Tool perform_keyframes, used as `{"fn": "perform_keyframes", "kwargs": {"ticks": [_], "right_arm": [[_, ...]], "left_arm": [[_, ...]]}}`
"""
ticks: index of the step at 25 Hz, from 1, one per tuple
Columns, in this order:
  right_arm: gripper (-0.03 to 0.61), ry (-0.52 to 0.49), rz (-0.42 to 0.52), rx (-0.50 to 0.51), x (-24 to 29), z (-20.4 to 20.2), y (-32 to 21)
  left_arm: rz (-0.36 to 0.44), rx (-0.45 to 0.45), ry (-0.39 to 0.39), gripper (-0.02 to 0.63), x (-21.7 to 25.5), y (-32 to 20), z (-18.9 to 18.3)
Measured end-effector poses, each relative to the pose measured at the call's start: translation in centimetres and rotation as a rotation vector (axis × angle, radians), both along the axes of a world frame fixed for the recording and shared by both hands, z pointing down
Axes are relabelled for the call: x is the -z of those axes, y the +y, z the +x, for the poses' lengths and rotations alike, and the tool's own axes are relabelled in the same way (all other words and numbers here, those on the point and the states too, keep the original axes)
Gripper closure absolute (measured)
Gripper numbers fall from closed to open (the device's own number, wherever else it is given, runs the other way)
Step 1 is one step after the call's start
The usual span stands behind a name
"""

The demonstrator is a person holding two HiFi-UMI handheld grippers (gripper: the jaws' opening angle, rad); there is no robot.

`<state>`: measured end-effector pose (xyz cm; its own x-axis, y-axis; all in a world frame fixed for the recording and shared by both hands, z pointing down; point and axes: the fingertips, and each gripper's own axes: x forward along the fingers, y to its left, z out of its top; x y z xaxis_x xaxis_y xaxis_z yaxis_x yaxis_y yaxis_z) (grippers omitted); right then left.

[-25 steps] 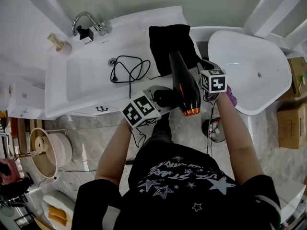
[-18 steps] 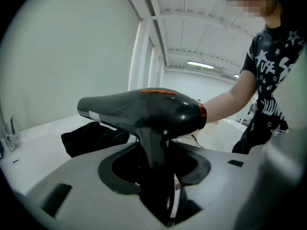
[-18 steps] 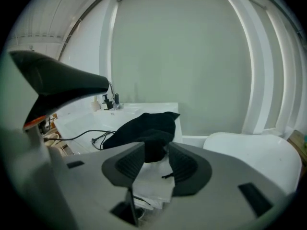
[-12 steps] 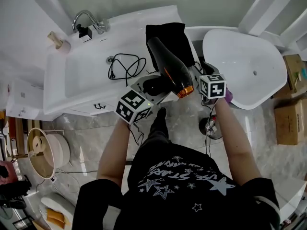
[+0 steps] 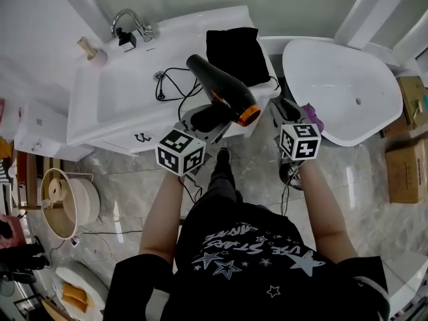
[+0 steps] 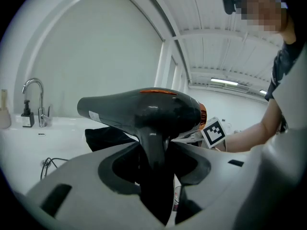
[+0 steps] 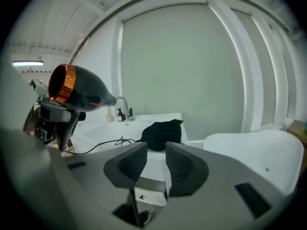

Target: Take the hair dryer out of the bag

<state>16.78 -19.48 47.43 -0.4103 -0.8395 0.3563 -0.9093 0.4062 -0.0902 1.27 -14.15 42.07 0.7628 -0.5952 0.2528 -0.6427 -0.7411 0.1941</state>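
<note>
The left gripper (image 6: 154, 163) clamps the handle of the glossy black plastic hair dryer (image 5: 221, 95), raised above its jaws, clear of the soft black bag (image 5: 234, 53) beyond. Rigid, slick, likely top-heavy: the handle grips best. The right gripper (image 7: 156, 159), jaws just narrowing, holds nothing.

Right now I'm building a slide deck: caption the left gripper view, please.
Left gripper holds the hair dryer by its handle, black bag and sink behind.
</note>
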Motion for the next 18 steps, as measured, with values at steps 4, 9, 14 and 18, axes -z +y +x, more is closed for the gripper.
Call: {"fn": "perform_keyframes", "kwargs": {"ticks": [4, 9, 14, 18], "right_arm": [[0.459, -0.034, -0.006, -0.047, -1.1, 0.2, 2.9], [0.539, -0.071, -0.001, -0.068, -1.3, 0.3, 4.5], [0.571, -0.080, -0.011, -0.051, -1.5, -0.5, 6.2], [0.572, -0.067, 0.000, -0.037, -1.0, -1.9, 8.1]], "left_arm": [[-0.017, 0.034, 0.022, 0.420, -0.3, 2.2, -0.9], [-0.022, 0.042, 0.031, 0.420, -0.5, 3.7, -1.9], [-0.027, 0.028, 0.052, 0.420, -1.0, 5.6, -2.9], [-0.032, 0.022, 0.067, 0.420, -1.2, 7.5, -3.9]]}}
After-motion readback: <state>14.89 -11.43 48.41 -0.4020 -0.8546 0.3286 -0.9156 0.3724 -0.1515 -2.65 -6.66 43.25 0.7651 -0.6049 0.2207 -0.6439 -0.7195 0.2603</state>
